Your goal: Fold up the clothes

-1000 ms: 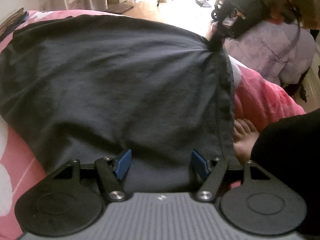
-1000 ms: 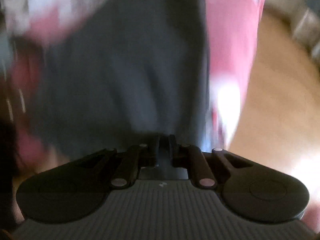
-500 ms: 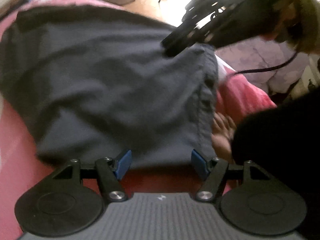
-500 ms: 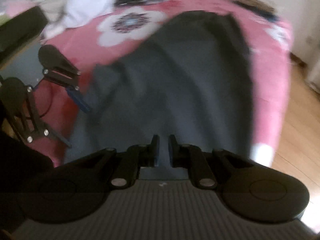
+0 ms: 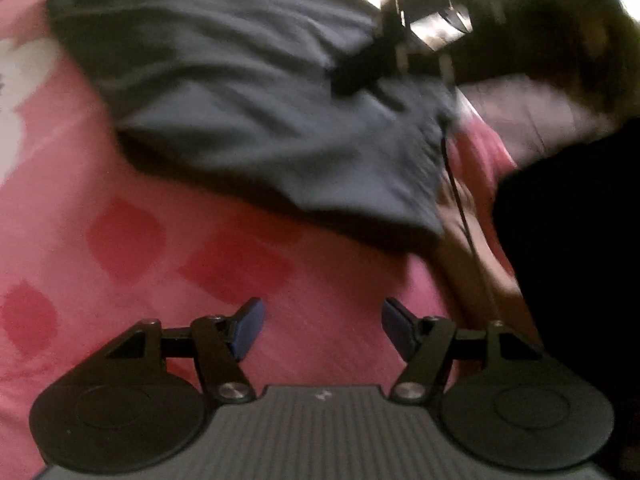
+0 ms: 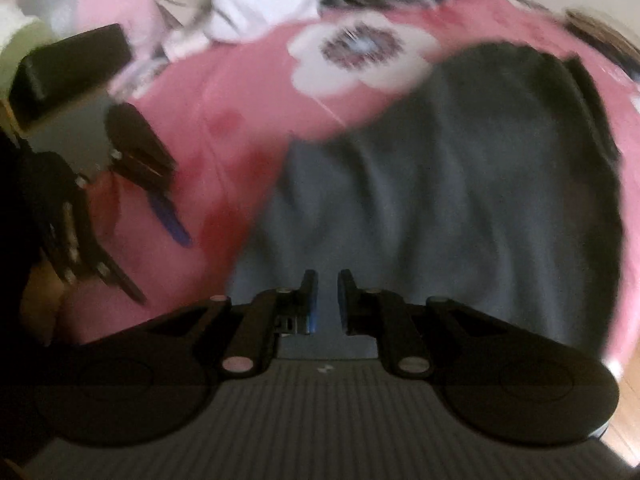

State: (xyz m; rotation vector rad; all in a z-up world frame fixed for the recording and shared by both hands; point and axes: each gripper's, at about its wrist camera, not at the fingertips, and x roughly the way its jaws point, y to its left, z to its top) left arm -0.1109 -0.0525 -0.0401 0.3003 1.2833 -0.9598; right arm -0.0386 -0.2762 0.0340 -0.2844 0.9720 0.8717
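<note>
1. Bed cover (image 5: 168, 240): soft pink fabric with darker red patches and a large white flower print (image 6: 362, 60); it lies slightly rumpled over the bed.
2. Dark grey garment (image 5: 256, 92): thin, matte cloth, creased in long soft folds. It lies spread on the bed cover, with one hemmed edge toward the person's side.
3. Left hand-held gripper (image 5: 320, 330): black plastic linkages, blue pads, jaws spread wide with nothing between them. It hovers over bare pink cover, apart from the garment's near edge.
4. Right hand-held gripper (image 6: 327, 300): jaws drawn almost together, and grey cloth fills the narrow slot, so it pinches the garment at its near edge.
5. Both views are motion-blurred, so the weave and stitching are unreadable.
6. A heap of white and patterned clothes (image 6: 256, 4) sits at the far side of the bed.
</note>
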